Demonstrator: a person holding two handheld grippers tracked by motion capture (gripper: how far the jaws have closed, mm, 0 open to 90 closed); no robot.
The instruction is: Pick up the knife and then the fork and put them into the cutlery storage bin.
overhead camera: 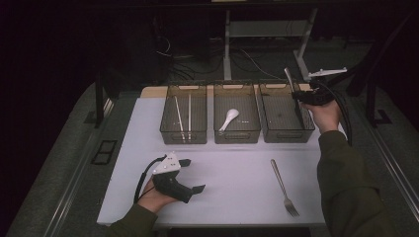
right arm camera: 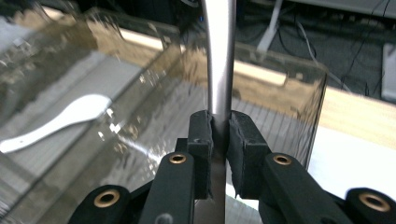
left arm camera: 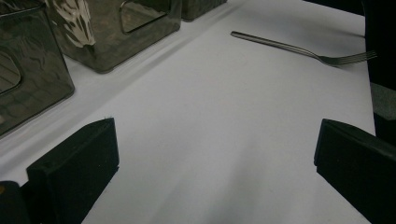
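Observation:
My right gripper (overhead camera: 307,97) is shut on a metal utensil (overhead camera: 289,79) and holds it roughly upright over the rightmost clear bin (overhead camera: 286,134). In the right gripper view its shiny handle (right arm camera: 219,56) rises from between the pads (right arm camera: 201,140); I cannot tell what kind of utensil it is. A metal fork (overhead camera: 282,186) lies on the white table at front right, tines toward the person. My left gripper (overhead camera: 193,175) rests open near the front left of the table, with bare table between its jaws (left arm camera: 215,158) and the fork (left arm camera: 299,49) farther off.
Three clear bins stand in a row at the back. The left bin (overhead camera: 183,136) holds two chopsticks (overhead camera: 179,116), and the middle bin (overhead camera: 237,136) holds a white spoon (overhead camera: 229,118). Desk legs and cables lie beyond the table's far edge.

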